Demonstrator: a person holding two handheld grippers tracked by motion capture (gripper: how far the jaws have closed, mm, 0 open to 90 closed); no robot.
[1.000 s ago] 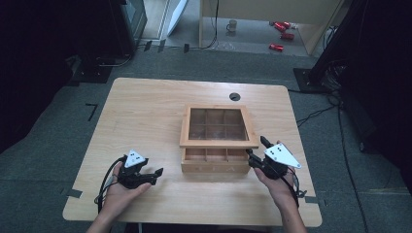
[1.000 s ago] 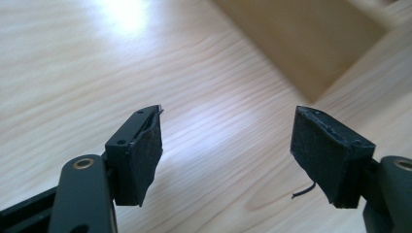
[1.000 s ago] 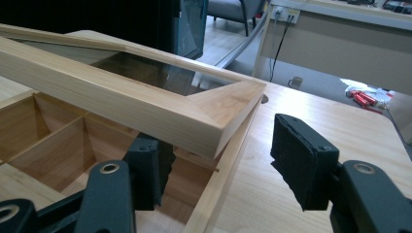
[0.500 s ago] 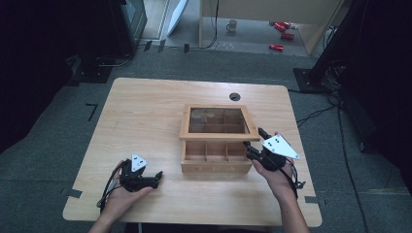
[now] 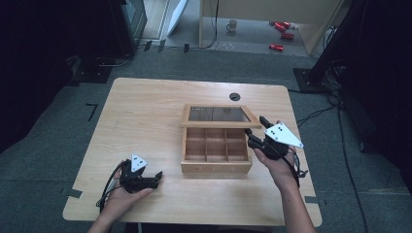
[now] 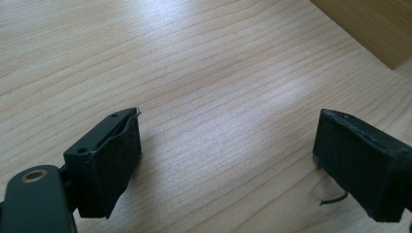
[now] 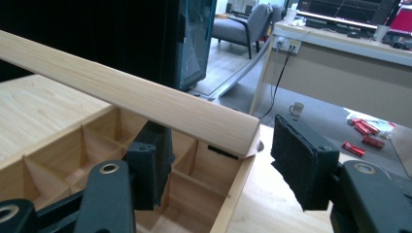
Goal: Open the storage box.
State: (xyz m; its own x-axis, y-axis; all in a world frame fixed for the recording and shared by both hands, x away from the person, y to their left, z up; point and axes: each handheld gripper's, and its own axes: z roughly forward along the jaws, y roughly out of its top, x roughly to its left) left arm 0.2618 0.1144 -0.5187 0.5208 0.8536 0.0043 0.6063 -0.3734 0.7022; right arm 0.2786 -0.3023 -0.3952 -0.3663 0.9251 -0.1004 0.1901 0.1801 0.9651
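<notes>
The right gripper (image 7: 218, 155) has its jaws part open astride the near right corner of the lid (image 7: 121, 97). One jaw is tucked under the lid's front rail, just inside the box (image 7: 63, 160); the other stands a little clear of the rail's end. They do not look clamped, so the lid is probably riding on the lower jaw. The left gripper (image 6: 228, 160) lies low on the worktop (image 6: 194, 73) at the near left. Its jaws have just been opening, and they now stand wide with nothing between them.

The wooden box sits right of the worktop's middle. A second ago the right hand was lower and the glass-paned lid lay lower over the box. Now the lid is tilted up on its far edge and all nine empty compartments show. I judge the opening well begun but not finished.

A faint mark on the box's near face is too small to read.
</notes>
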